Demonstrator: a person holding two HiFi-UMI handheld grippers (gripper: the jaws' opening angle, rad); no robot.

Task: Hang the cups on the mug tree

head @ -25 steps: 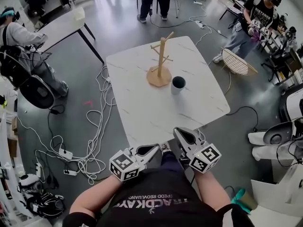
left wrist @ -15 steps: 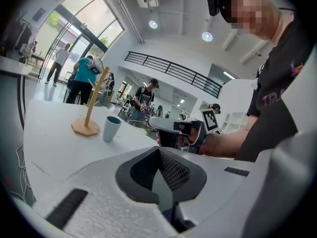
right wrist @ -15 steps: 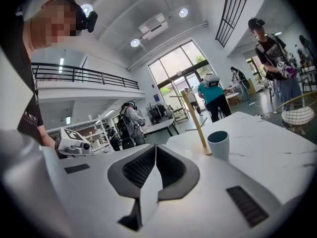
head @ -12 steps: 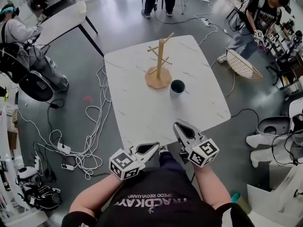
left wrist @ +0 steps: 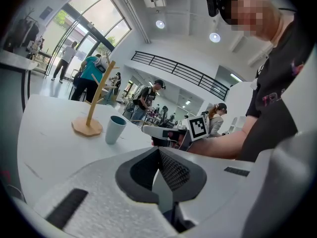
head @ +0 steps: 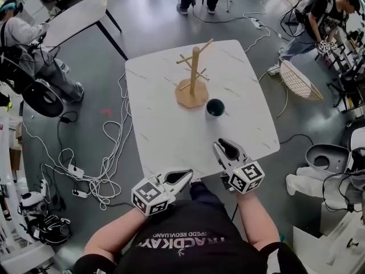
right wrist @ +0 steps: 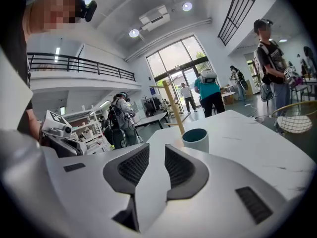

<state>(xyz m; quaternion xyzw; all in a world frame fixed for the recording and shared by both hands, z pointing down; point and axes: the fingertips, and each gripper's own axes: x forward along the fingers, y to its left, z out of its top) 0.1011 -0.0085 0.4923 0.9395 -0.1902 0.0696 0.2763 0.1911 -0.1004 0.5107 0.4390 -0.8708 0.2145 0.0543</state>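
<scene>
Head view has both tools low at the near edge of the table [head: 165, 136], well apart from the work, since nothing is picked up yet. The right tool [head: 223, 146] points toward the cup [head: 215, 108]; its jaws have just been opening and stand slightly parted and empty, probably readying a grasp. The left tool [head: 188, 173] is closed on nothing. The pale cup with a dark teal inside stands upright just beside the base of the wooden mug tree [head: 193, 79], whose pegs are bare.

Pale cup [head: 215, 108] with dark inside, upright, just beside wooden mug tree [head: 194, 68]
</scene>
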